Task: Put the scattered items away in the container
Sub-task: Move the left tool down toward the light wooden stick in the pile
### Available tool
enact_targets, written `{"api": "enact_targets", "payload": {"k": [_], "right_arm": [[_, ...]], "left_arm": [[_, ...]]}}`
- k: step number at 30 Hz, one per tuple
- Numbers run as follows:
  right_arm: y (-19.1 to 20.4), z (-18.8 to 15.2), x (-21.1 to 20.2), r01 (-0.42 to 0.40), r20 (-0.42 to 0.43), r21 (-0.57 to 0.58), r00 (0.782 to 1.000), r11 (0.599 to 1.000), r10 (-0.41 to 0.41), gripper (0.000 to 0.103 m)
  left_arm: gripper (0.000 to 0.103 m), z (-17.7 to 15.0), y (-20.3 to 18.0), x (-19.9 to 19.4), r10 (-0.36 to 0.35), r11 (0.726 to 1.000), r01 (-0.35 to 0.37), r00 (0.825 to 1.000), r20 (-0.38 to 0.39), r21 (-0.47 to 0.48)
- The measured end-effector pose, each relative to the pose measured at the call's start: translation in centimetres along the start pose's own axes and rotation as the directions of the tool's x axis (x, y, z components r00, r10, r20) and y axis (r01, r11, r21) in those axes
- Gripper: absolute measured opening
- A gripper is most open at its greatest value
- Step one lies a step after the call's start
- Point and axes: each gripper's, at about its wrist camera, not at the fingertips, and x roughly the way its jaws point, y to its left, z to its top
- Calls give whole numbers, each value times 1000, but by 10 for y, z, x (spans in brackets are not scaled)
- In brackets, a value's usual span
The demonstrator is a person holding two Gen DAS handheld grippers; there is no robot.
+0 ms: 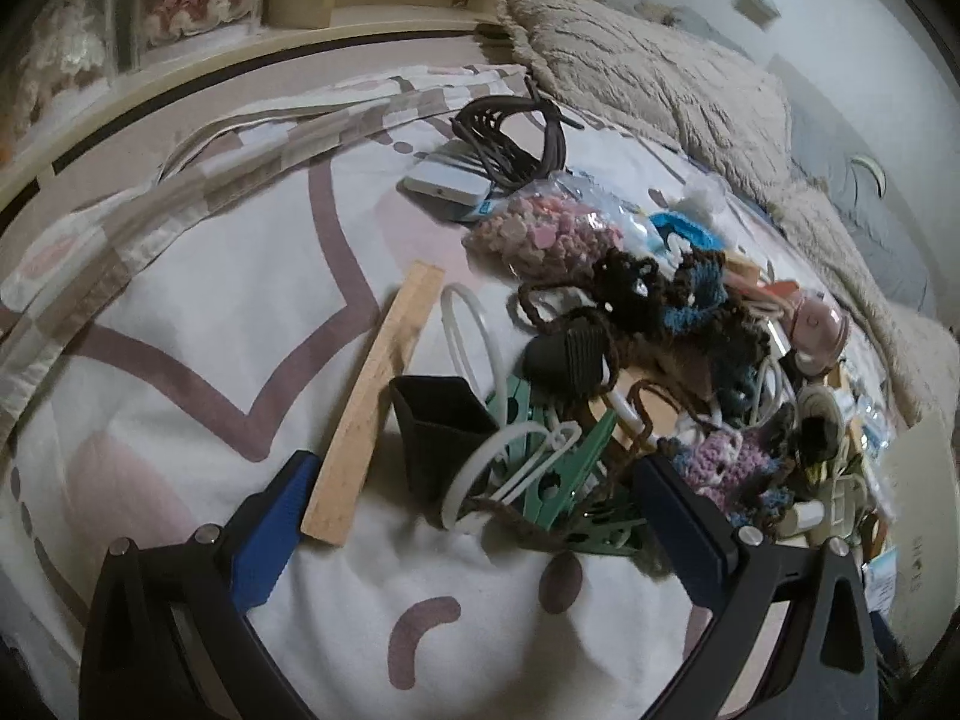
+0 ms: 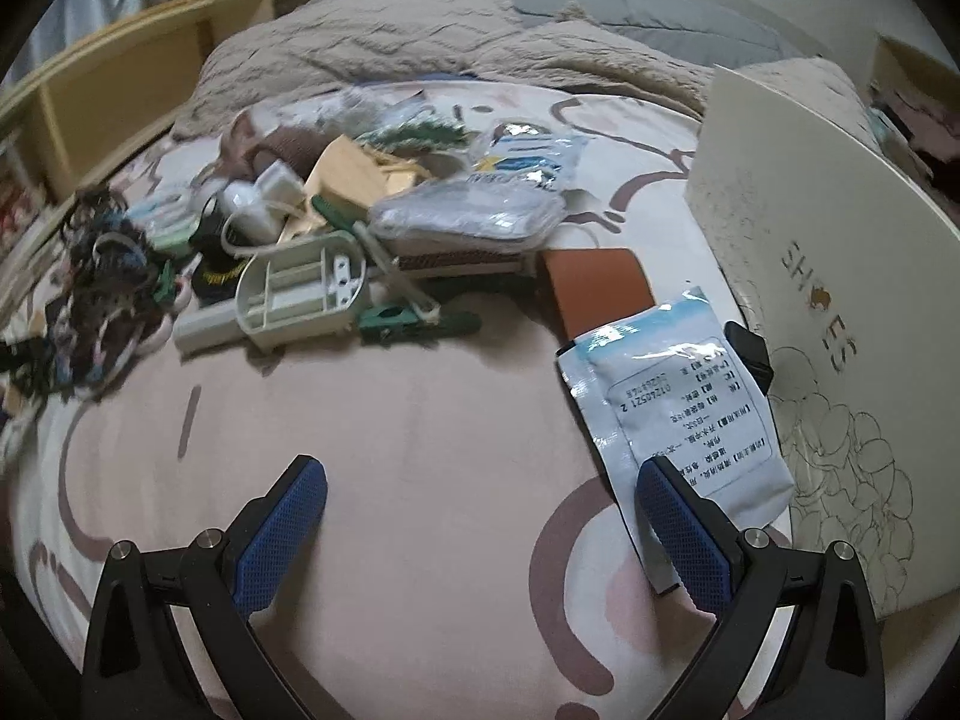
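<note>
Shoebox [image 2: 840,276] stands on the bed [image 2: 420,450], right of the messy pile [image 2: 360,240]. Both claws, right claw [image 2: 480,516] and left claw [image 1: 474,516], are wide open, holding nothing. Best grab the white packet [image 2: 672,396] by its edge.

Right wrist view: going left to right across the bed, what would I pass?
Yarn tangle → white plastic tray → green clip → brown card → white sachet → shoe box.
</note>
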Motion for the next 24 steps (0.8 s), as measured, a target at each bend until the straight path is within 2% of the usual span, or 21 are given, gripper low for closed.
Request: {"api": "enact_targets", "payload": {"k": [3, 6, 12, 15, 18, 20, 22, 23, 24], "right_arm": [[-11, 2, -6, 26, 48, 89, 998, 996, -31, 103], [-19, 5, -7, 60, 68, 128, 995, 990, -69, 103], [-21, 21, 8, 131, 64, 89, 989, 987, -136, 103], [-21, 26, 20, 138, 40, 55, 989, 989, -140, 103], [-15, 26, 22, 79, 30, 26, 996, 997, -80, 103], [-6, 23, 16, -21, 42, 13, 999, 1000, 20, 103], [6, 19, 18, -143, 7, 6, 990, 990, 143, 103], [13, 15, 22, -186, -24, 12, 982, 983, 186, 103], [19, 12, 23, -194, -37, 5, 980, 981, 194, 103]], "left_arm": [[103, 0, 5, -3, -24, 999, 24, 1000, 14, -28], [103, 1, 3, -4, -22, 999, 23, 999, 24, -37], [103, 2, 1, -7, -30, 999, 31, 999, 41, -45], [103, 3, 4, -9, -51, 996, 54, 997, 51, -67], [103, 4, 4, -10, -66, 995, 71, 996, 56, -75], [102, 4, 3, -12, -73, 995, 77, 995, 61, -66], [102, 4, 1, -15, -72, 996, 76, 994, 77, -51], [101, 5, -1, -18, -70, 997, 74, 993, 94, -37], [99, 5, -2, -21, -68, 997, 71, 992, 109, -26]]}}
